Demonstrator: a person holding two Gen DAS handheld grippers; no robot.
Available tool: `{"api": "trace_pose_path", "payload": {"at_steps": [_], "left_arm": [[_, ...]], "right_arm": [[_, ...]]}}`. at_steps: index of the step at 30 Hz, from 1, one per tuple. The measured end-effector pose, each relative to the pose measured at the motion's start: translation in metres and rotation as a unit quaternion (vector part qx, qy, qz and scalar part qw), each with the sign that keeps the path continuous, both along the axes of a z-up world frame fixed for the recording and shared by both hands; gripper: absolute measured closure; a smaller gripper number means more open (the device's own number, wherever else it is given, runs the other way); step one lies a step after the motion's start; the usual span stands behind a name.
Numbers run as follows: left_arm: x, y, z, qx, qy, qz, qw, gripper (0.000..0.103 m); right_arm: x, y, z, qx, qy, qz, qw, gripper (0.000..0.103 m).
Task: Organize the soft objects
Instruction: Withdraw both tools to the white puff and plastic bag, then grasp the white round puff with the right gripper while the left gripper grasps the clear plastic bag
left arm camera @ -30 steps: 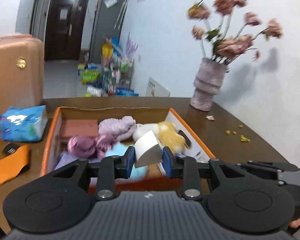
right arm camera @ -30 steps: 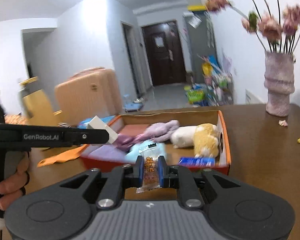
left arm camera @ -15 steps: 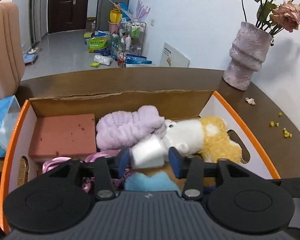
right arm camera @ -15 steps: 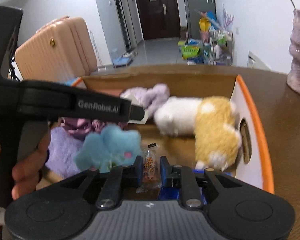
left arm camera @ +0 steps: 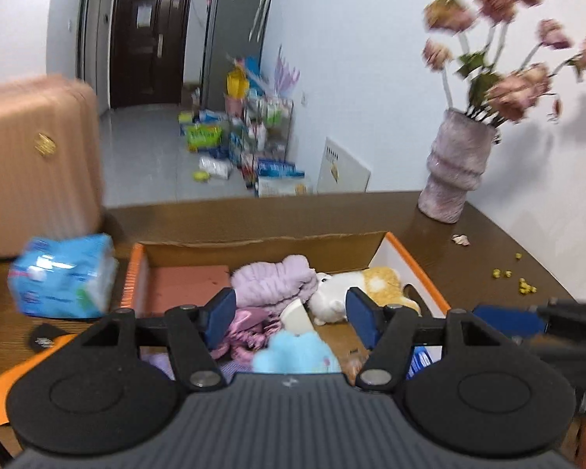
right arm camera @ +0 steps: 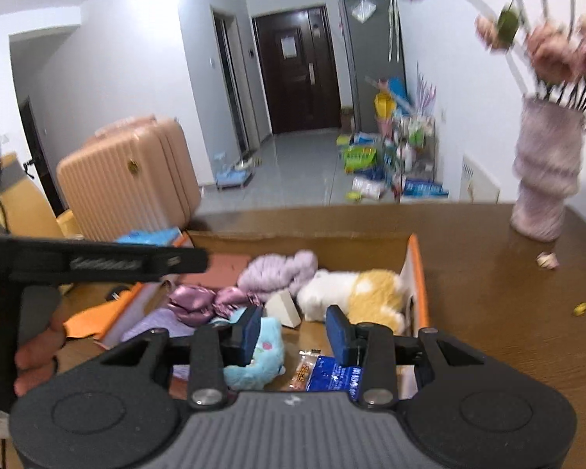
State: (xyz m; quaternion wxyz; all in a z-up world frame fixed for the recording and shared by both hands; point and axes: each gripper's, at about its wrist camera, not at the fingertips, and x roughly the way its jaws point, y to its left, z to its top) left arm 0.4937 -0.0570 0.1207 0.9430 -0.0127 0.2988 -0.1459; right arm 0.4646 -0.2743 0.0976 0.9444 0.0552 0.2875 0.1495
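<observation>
An orange-rimmed cardboard box (left arm camera: pixel 418 269) (right arm camera: pixel 420 273) on the brown table holds soft things. A white sponge wedge (left arm camera: pixel 297 316) (right arm camera: pixel 283 306) lies in its middle, beside a white-and-yellow plush (left arm camera: pixel 355 293) (right arm camera: pixel 355 297), a lilac towel (left arm camera: pixel 273 283) (right arm camera: pixel 277 271), a blue plush (left arm camera: pixel 297 355) (right arm camera: pixel 259 355), pink satin scrunchies (right arm camera: pixel 199 301) and a red-brown sponge block (left arm camera: pixel 187 283). A small snack packet (right arm camera: pixel 304 369) lies by a blue pack (right arm camera: pixel 336 377). My left gripper (left arm camera: pixel 291 314) is open and empty above the box. My right gripper (right arm camera: pixel 295 332) is open and empty above the packet.
A blue tissue pack (left arm camera: pixel 62 277) and an orange cloth (left arm camera: pixel 4 387) lie left of the box. A vase of flowers (left arm camera: pixel 455 168) (right arm camera: pixel 547 179) stands at the back right, with crumbs (left arm camera: pixel 523 285) near it. A pink suitcase (right arm camera: pixel 129 179) stands beyond the table.
My left gripper let go of the white sponge wedge into the box and opened. My right gripper let go of the snack packet into the box and opened. Both pulled back and up.
</observation>
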Motion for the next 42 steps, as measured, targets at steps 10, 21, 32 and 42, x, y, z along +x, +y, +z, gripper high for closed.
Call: {"api": "trace_pose_path", "payload": {"at_steps": [10, 21, 32, 42], "left_arm": [[-0.174, 0.033, 0.009, 0.033, -0.095, 0.037, 0.9943, 0.029], [-0.333, 0.063, -0.053, -0.019, -0.077, 0.061, 0.995, 0.021], [-0.384, 0.078, -0.073, -0.024, -0.06, 0.063, 0.9959, 0.021], [-0.359, 0.064, -0.096, -0.016, -0.026, 0.057, 0.9979, 0.021]], "right_arm": [[-0.109, -0.011, 0.016, 0.03, -0.055, 0.015, 0.998, 0.052], [-0.234, 0.015, -0.028, 0.034, -0.074, 0.043, 0.996, 0.052], [-0.307, 0.022, -0.076, 0.034, -0.034, 0.041, 0.998, 0.052], [-0.299, 0.022, -0.082, 0.035, -0.044, 0.03, 0.998, 0.051]]}}
